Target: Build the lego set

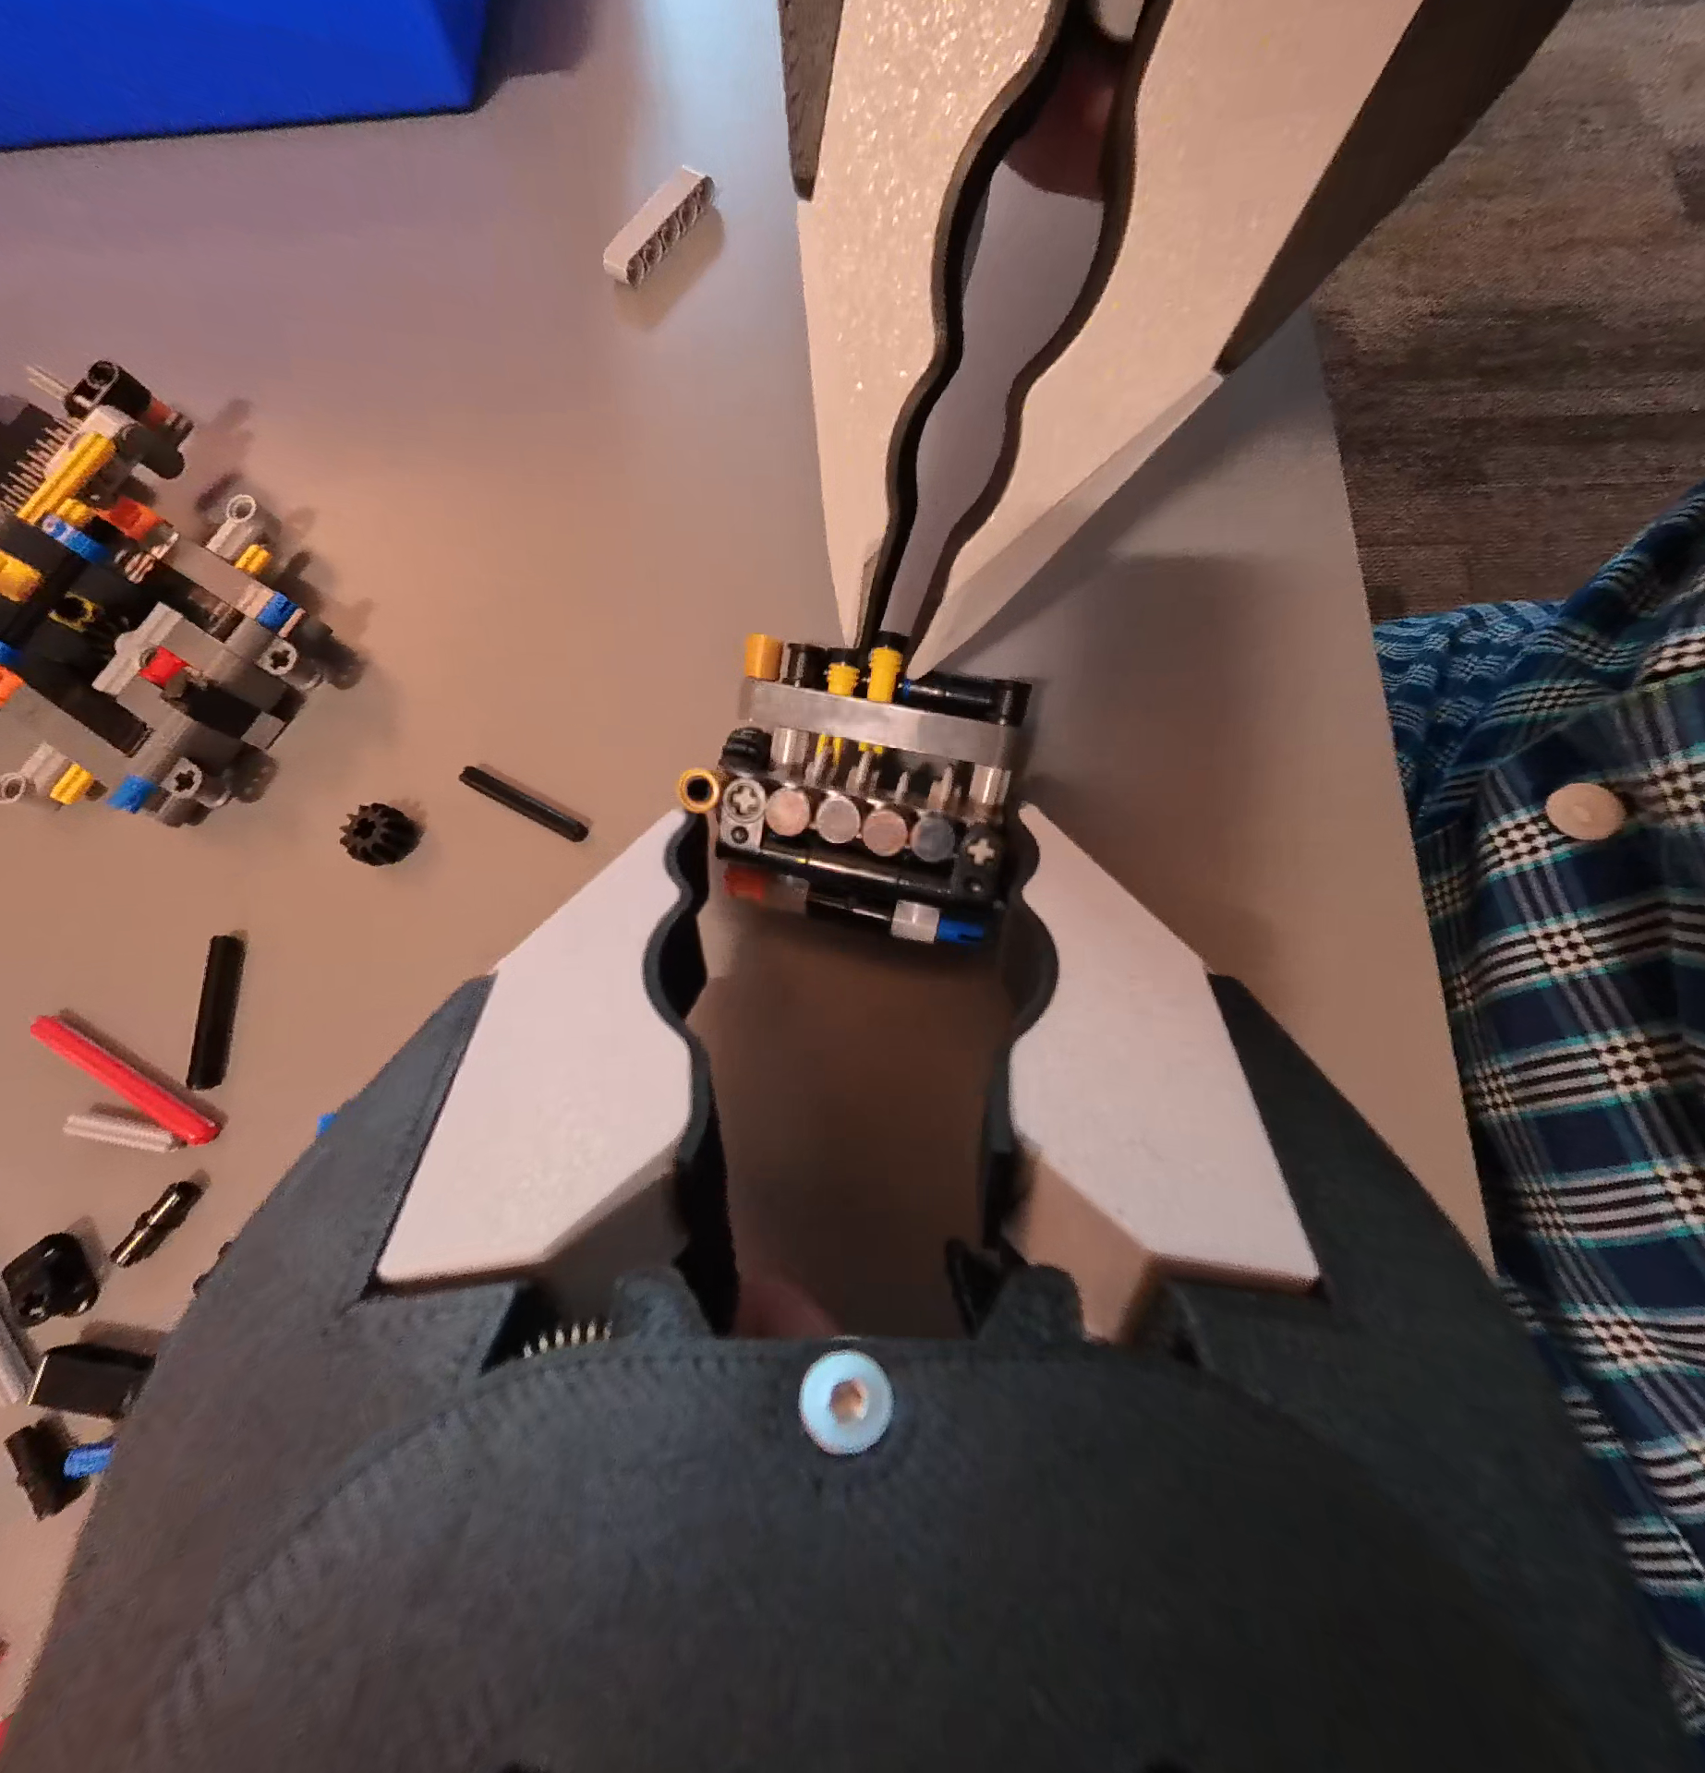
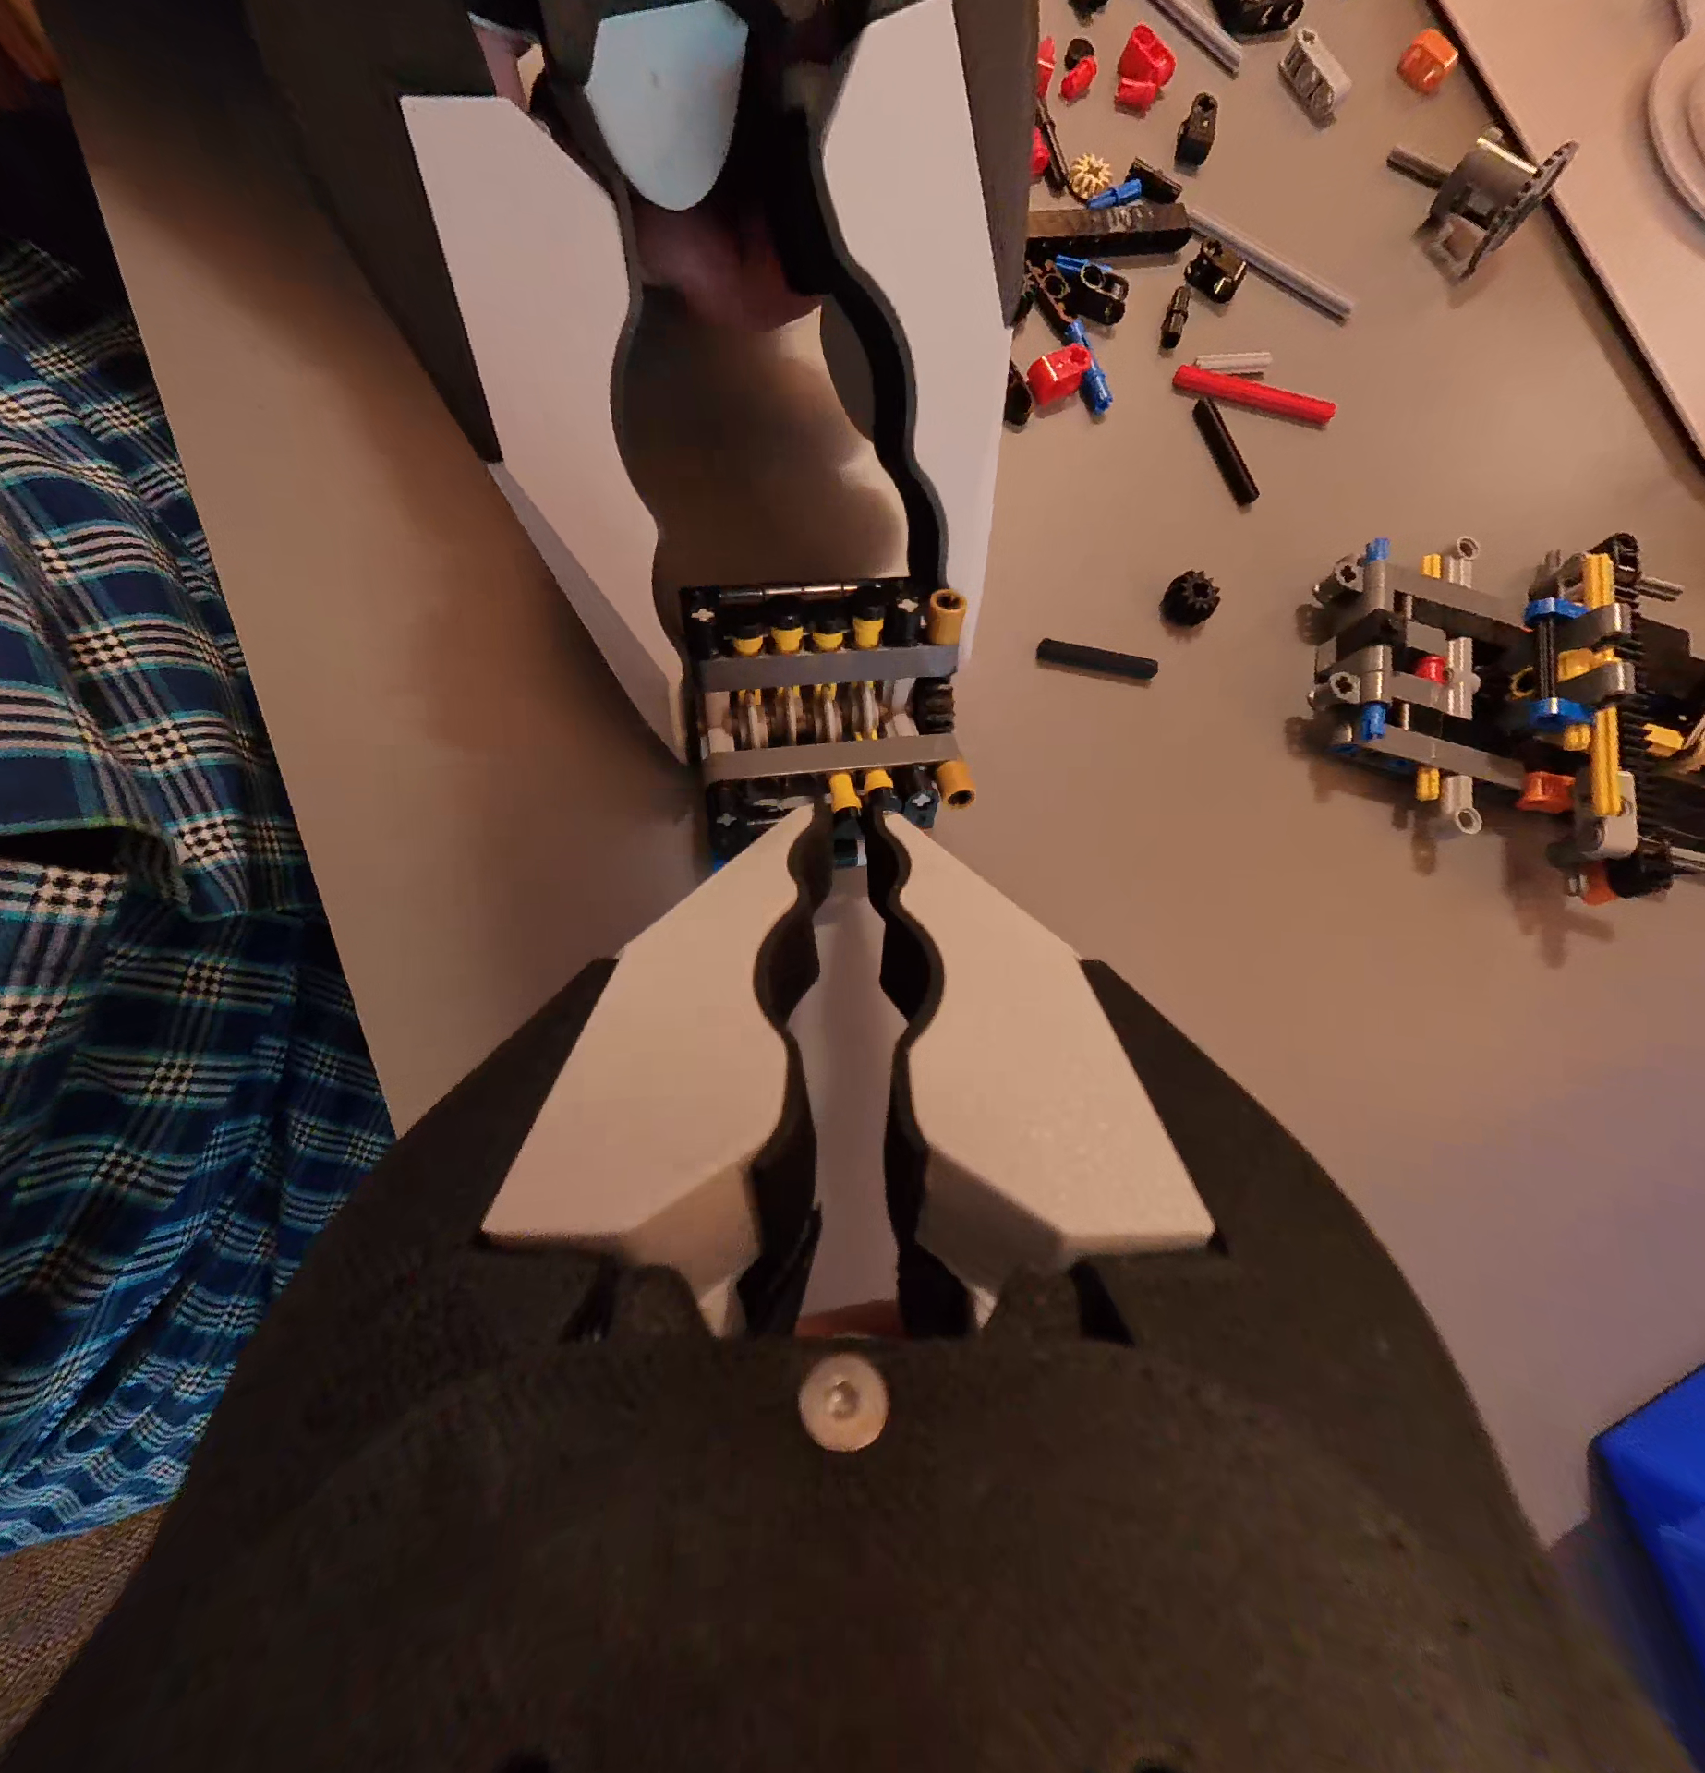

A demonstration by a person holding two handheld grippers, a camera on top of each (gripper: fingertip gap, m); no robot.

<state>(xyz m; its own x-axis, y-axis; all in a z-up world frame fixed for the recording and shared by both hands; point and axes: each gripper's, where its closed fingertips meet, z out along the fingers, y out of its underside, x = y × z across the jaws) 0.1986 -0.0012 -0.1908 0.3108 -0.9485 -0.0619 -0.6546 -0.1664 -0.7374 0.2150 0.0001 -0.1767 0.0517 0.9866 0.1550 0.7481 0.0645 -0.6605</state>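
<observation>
A small engine block point(image 1: 877, 705) of black, grey and yellow pieces is held over the table's near edge. My left gripper point(image 1: 858, 849) is shut on it, one finger on each side. The block also shows in the right wrist view point(image 2: 820, 662), with the left gripper point(image 2: 815, 715) coming in from the top. My right gripper point(image 2: 847, 823) is shut on a yellow piston piece point(image 2: 839, 791) that sticks out of the block's side. In the left wrist view the right gripper point(image 1: 887, 641) comes in from above onto that yellow piece point(image 1: 882, 667).
A larger chassis assembly point(image 2: 1520, 691) lies on the grey table point(image 2: 1213, 1055); it also shows in the left wrist view point(image 1: 110, 624). Near it lie a black gear point(image 1: 378, 833), a black axle point(image 1: 522, 801), a red axle point(image 1: 124, 1079) and a grey beam point(image 1: 659, 225). A blue box point(image 1: 206, 67) stands at the edge. A plaid shirt point(image 1: 1597, 959) is beside the table. My left and right fingertips are right by each other. Between my left fingertips and the black gear point(image 1: 378, 833) there is roughly 7 centimetres. Look for it in the right wrist view point(image 2: 1190, 597) too.
</observation>
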